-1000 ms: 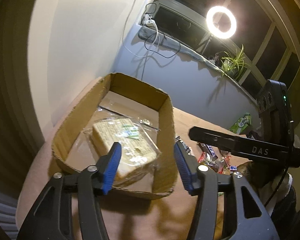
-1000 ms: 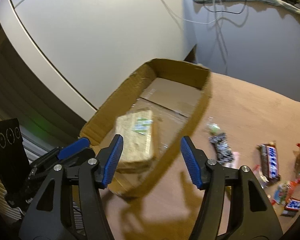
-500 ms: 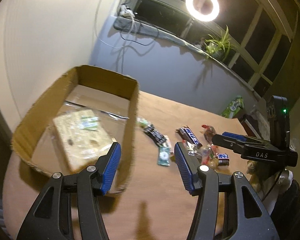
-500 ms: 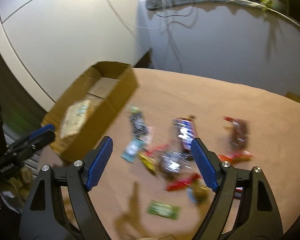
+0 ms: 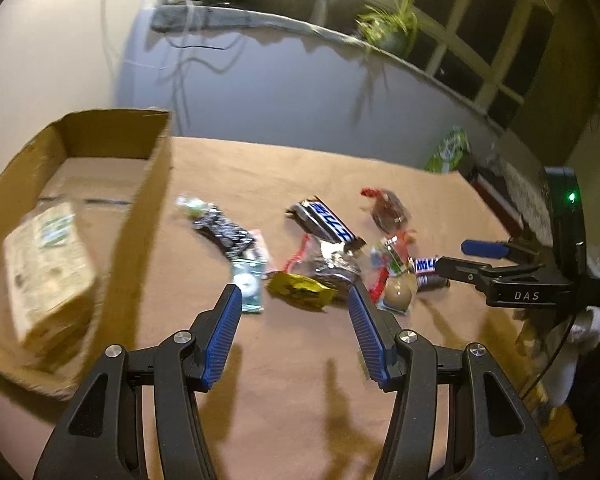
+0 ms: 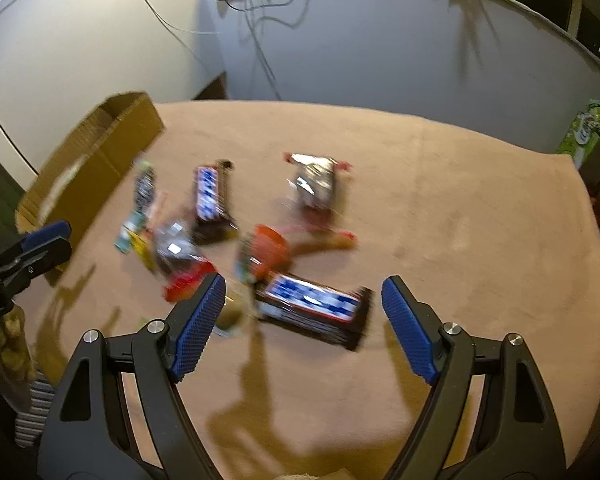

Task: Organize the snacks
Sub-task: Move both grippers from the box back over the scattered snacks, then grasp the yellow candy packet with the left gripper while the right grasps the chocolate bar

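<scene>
A cardboard box (image 5: pixel 148 200) stands at the table's left with a wrapped sandwich pack (image 5: pixel 44 264) inside. Loose snacks lie right of it: a black patterned wrapper (image 5: pixel 224 232), a teal packet (image 5: pixel 250 286), a yellow packet (image 5: pixel 300 290) and a long brown bar with blue lettering (image 5: pixel 326 224). My left gripper (image 5: pixel 294 300) hovers open above the near edge of this pile, holding nothing. My right gripper (image 6: pixel 304 284) stands wide open over a shorter brown-and-blue bar (image 6: pixel 312 308); its pads do not touch the bar. The long bar (image 6: pixel 210 196) and the box (image 6: pixel 96 160) show further left.
A clear packet with red ends (image 6: pixel 316 184) and an orange-red wrapper (image 6: pixel 268 252) lie among the snacks. A green carton (image 6: pixel 584 132) stands at the table's far right corner. Cables hang from the sill behind, and a plant (image 5: pixel 392 28) sits there. The left gripper (image 6: pixel 40 244) shows at the left edge.
Both grippers have swung away from the box, rightward to the snack pile. The right gripper's jaws have spread wider. The sandwich pack stays in the box.
</scene>
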